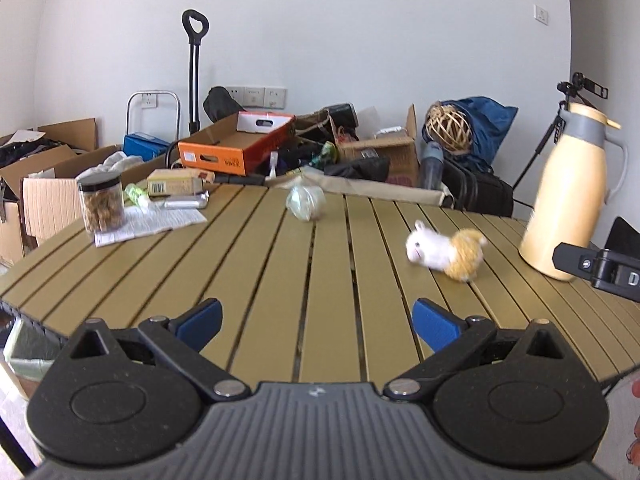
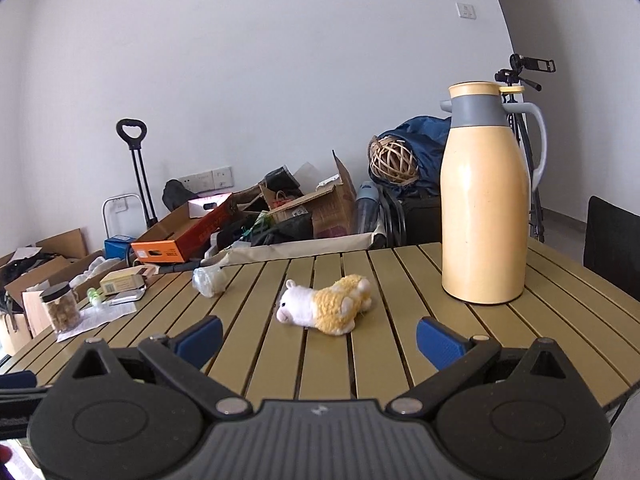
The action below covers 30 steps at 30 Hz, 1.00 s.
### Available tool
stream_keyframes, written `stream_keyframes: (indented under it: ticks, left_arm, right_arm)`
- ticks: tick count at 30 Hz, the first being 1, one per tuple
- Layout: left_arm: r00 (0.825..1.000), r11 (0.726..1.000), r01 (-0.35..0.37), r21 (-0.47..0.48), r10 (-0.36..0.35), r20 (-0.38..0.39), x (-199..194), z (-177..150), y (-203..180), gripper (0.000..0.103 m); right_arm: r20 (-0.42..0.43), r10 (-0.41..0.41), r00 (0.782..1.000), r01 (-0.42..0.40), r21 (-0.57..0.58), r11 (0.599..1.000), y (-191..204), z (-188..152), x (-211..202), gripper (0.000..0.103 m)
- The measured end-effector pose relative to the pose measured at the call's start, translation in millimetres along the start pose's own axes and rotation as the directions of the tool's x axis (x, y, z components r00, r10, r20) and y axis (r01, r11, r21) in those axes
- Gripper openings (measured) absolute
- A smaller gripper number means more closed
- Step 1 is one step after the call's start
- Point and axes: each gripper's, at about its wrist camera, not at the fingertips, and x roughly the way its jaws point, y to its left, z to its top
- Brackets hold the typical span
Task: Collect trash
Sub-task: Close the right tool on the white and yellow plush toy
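Left wrist view: left tool (image 1: 316,320) spread and empty, hovering over the near edge of the olive slatted surface (image 1: 248,280); crumpled clear plastic wrapper (image 1: 305,201) sits far centre, nothing collected yet by the look of it. Right wrist view: right tool (image 2: 318,338) also spread and empty; wrapper (image 2: 209,280) lies far left, long axis roughly left-right, left of the white-and-yellow plush toy (image 2: 326,310) and well apart from the tall cream thermos jug (image 2: 486,200).

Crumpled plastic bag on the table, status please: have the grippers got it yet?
Left gripper open, empty. Right gripper open, empty. Crumpled plastic bag untouched on slatted table. Plush toy lies before right gripper; left's path clear.
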Motion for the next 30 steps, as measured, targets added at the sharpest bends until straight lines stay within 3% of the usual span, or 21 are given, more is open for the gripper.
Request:
stream_keyframes:
  ticks: [8, 16, 23, 26, 30]
  left_arm:
    - [1.0, 1.0, -0.026, 0.016, 0.026, -0.011, 46.1, 39.9, 13.6, 0.103]
    - [0.998, 0.998, -0.061, 0.019, 0.062, -0.024, 103.5, 70.4, 30.1, 0.103]
    - [0.996, 0.996, -0.079, 0.044, 0.081, -0.046, 148.0, 89.0, 33.3, 0.103]
    - [0.996, 0.995, -0.08, 0.063, 0.082, -0.041, 159.1, 94.4, 32.2, 0.103]
    - [0.997, 0.995, -0.069, 0.073, 0.072, -0.038, 169.6, 98.7, 29.8, 0.103]
  right_arm:
    - [-0.116, -0.05, 0.992, 0.049, -0.009, 0.999, 2.0, 38.9, 96.1, 0.103]
    - [-0.323, -0.098, 0.941, 0.129, 0.074, 0.989, -16.5, 46.5, 220.9, 0.102]
    - [-0.385, -0.139, 0.912, 0.193, 0.104, 0.976, -23.2, 41.1, 284.2, 0.086]
    - [-0.404, -0.142, 0.904, 0.202, 0.11, 0.973, -24.1, 37.5, 295.3, 0.075]
    - [-0.427, -0.156, 0.891, 0.213, 0.091, 0.973, -22.2, 30.1, 304.4, 0.068]
